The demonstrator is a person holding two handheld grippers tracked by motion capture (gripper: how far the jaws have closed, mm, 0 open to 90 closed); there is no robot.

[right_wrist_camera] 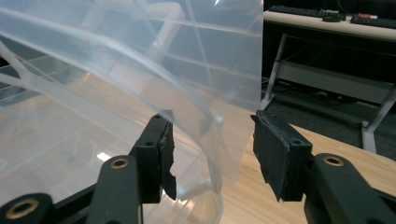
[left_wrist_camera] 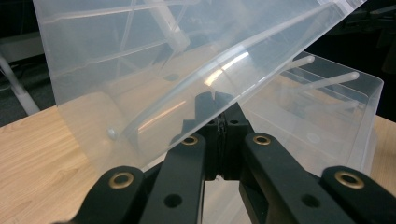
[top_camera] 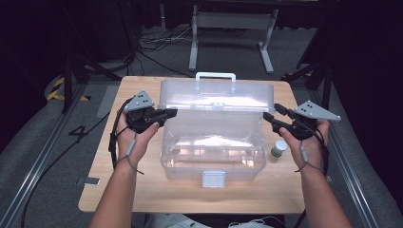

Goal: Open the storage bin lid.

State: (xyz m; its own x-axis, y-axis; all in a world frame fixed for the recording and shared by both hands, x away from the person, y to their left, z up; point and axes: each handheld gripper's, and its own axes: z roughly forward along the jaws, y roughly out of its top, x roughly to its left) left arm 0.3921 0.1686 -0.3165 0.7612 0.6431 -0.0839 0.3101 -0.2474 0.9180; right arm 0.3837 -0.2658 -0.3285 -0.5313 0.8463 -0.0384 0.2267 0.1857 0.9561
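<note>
A light wooden table stands on grey carpet, with dark curtains around it and black cables trailing over the floor beyond the table's far edge. Past those cables is a white metal frame on two feet.

Near the middle of the table sits a clear plastic storage box (see-through enough that the wood grain shows through its walls). Its lid is raised and tilted on the box's far side, with a white carry handle on the lid's upper edge. A white latch hangs at the box's near wall. Just beside the box's right end stands a small white bottle with a green label.

The left gripper is at the box's left end. In the left gripper view its jaws are pressed together on the lid's edge, the clear sheet running between the pads.

The right gripper is at the box's right end. In the right gripper view its jaws stand wide apart with the lid's corner between them, neither pad pressing on it.
</note>
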